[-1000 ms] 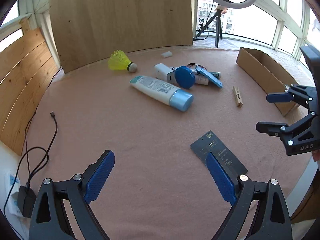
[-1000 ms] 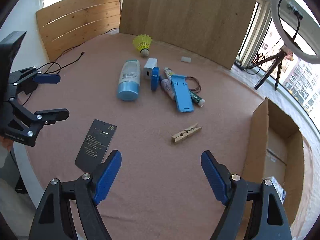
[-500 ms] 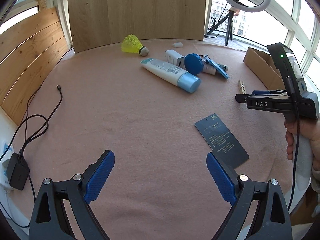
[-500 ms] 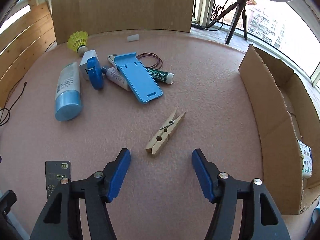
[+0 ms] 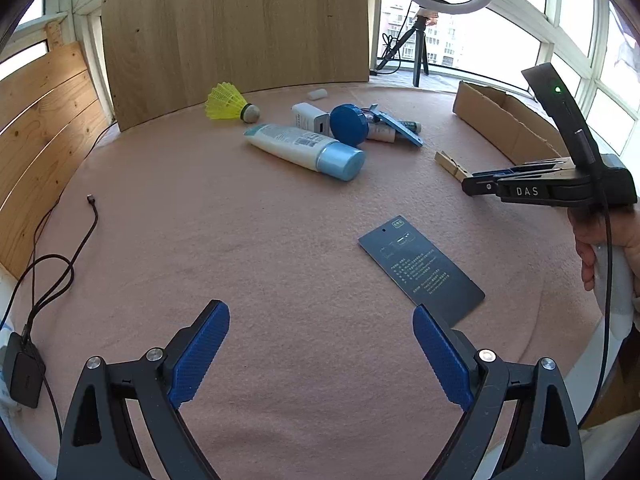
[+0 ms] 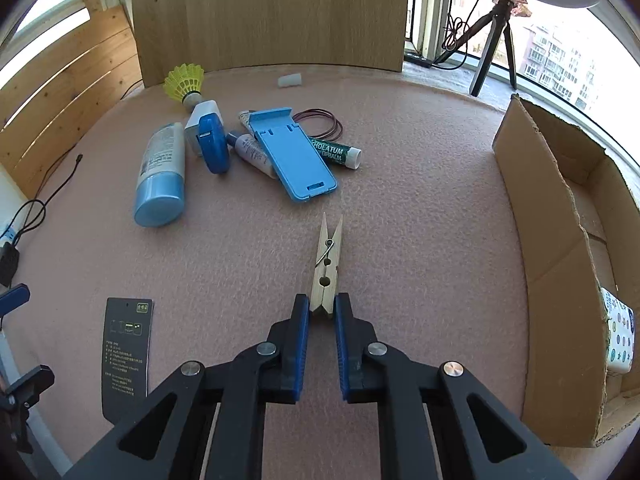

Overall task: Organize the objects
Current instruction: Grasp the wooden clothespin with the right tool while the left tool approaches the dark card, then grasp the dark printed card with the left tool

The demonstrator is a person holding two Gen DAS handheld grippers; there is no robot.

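Observation:
A wooden clothespin [image 6: 327, 264] lies on the pink felt table. My right gripper [image 6: 322, 307] is shut on its near end; it also shows in the left wrist view [image 5: 472, 184], with the clothespin [image 5: 450, 163] sticking out ahead of it. My left gripper [image 5: 321, 332] is open and empty above the felt, a dark card [image 5: 420, 266] just ahead to its right. Further back lie a white tube with a blue cap [image 6: 160, 176], a blue round case [image 6: 214, 144], a blue phone stand [image 6: 294, 154], a lip balm tube [image 6: 336, 152] and a yellow shuttlecock [image 6: 185, 82].
An open cardboard box [image 6: 560, 248] stands at the right with a patterned packet [image 6: 618, 334] inside. Red rubber bands [image 6: 326, 122] and a small white piece [image 6: 290, 80] lie near the pile. A black cable [image 5: 56, 264] and charger [image 5: 22, 372] sit at the left edge. Wooden boards stand behind.
My right gripper moved forward to the clothespin and closed on its near end. The left gripper stayed open and turned slightly.

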